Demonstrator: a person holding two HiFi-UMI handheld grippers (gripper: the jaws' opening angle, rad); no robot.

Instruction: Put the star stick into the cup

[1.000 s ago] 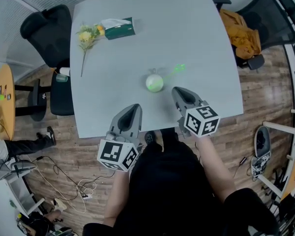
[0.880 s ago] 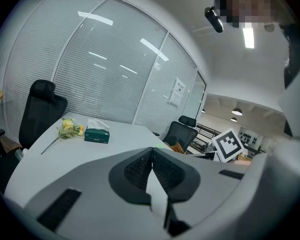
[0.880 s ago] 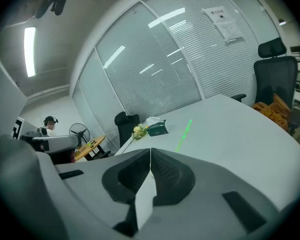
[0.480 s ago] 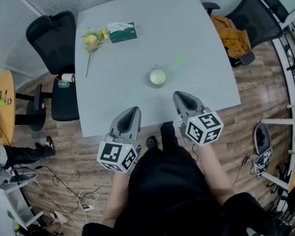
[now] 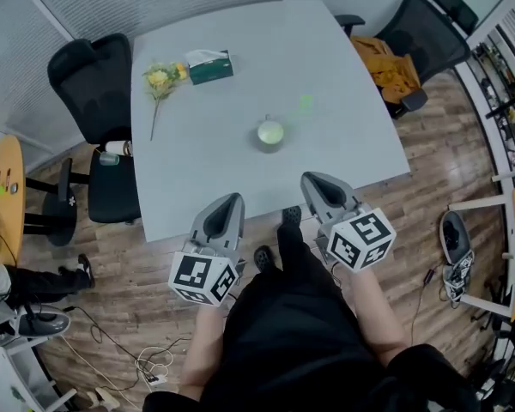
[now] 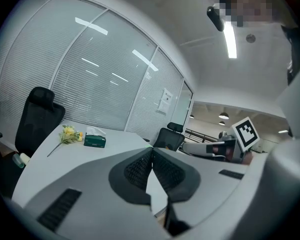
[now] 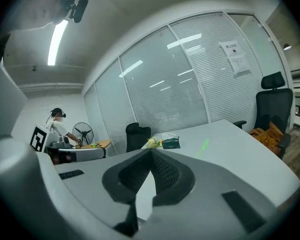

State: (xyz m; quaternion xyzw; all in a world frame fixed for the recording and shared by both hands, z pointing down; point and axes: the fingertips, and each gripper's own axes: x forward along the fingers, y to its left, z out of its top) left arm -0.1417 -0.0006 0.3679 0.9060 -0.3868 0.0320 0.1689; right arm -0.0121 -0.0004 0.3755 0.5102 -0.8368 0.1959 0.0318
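Both grippers have drawn back since a second ago: the left gripper [image 5: 231, 200] and right gripper [image 5: 314, 180] now sit at the near edge of the counter [image 5: 197, 178]. Each pair of jaws is clenched, tips meeting, nothing between. The cup [image 5: 270, 132] stands ahead of the right jaws. The star stick [image 5: 305, 103] lies on the counter beyond it, apart.

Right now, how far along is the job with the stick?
Nothing looks done: the stick lies on the table, outside the cup. Nothing is in hand: the left gripper and right gripper are shut and empty. Left: grasp the stick and put it in.
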